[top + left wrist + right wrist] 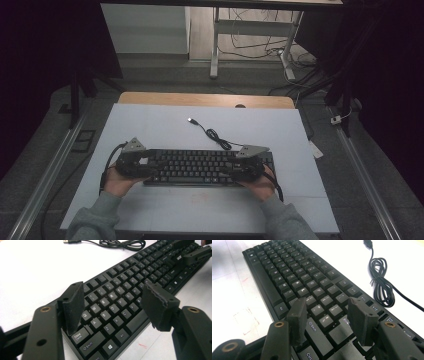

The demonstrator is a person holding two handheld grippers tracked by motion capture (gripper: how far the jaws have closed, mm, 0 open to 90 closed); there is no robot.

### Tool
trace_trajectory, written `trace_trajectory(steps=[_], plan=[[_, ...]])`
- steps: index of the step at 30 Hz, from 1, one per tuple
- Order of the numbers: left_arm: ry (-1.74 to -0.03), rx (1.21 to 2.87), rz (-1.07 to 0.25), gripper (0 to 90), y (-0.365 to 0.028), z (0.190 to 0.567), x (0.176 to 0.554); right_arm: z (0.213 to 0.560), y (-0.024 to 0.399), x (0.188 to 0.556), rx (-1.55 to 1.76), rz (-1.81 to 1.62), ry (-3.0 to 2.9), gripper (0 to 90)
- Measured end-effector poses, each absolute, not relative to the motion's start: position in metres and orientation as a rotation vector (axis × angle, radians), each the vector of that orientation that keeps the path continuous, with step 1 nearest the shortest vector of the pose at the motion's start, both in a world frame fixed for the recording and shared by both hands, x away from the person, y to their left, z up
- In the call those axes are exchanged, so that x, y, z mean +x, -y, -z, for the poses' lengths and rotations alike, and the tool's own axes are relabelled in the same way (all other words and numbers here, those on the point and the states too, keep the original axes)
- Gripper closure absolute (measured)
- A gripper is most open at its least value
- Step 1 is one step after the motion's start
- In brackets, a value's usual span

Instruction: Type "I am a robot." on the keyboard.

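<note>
1. High view: black keyboard (pixel 200 167) lying flat at lower centre of the frame on the white table top (pixel 150 125), long edge running left to right.
2. Left gripper (pixel 136 162) at the keyboard's left end, right gripper (pixel 247 165) at its right end, each held in a hand (pixel 117 181) entering from the bottom edge.
3. Left gripper view: left gripper (pixel 113 303) released, jaws spread wide above the letter keys, pads clear of the keyboard (pixel 120 297), nothing between them.
4. Right gripper view: right gripper (pixel 327 317) also released, jaws parted over the keys near Shift and Enter, gripping nothing on the keyboard (pixel 294 275).
5. Coiled black cable (pixel 215 136) with its USB plug (pixel 191 120) just above the keyboard, centre of the high view; same coil at upper right of the right gripper view (pixel 382 282).
</note>
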State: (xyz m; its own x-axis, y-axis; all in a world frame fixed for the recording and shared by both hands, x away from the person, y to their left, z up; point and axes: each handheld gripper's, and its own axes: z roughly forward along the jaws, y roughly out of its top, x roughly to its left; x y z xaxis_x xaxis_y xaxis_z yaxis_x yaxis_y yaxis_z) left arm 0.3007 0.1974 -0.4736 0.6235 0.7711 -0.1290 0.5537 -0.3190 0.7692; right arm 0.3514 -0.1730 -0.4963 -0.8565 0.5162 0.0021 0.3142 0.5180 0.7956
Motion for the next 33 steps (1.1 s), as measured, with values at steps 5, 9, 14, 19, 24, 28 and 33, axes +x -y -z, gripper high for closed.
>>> trace_trajectory(steps=[5,9,14,19,24,28,33], plan=[[-1.044,2.02,-0.328,33.9,-0.197,0.475,0.301,0.496,0.172,0.351,0.698,-1.266,-2.523,50.4],[-1.05,2.022,-0.327,33.5,-0.196,0.476,0.302,0.494,0.169,0.35,0.685,-1.28,-2.524,50.4],[-1.047,2.031,-0.327,33.0,-0.195,0.477,0.302,0.49,0.165,0.35,0.683,-1.305,-2.531,50.4],[-1.05,2.036,-0.325,32.6,-0.194,0.478,0.303,0.487,0.16,0.35,0.67,-1.329,-2.533,50.4],[-1.046,2.042,-0.325,32.5,-0.193,0.478,0.303,0.484,0.153,0.351,0.654,-1.352,-2.533,50.4],[-1.048,2.045,-0.325,32.5,-0.193,0.479,0.303,0.483,0.148,0.352,0.661,-1.355,-2.541,50.6],[-1.047,2.049,-0.321,32.4,-0.193,0.48,0.304,0.482,0.14,0.353,0.648,-1.363,-2.549,50.7]])
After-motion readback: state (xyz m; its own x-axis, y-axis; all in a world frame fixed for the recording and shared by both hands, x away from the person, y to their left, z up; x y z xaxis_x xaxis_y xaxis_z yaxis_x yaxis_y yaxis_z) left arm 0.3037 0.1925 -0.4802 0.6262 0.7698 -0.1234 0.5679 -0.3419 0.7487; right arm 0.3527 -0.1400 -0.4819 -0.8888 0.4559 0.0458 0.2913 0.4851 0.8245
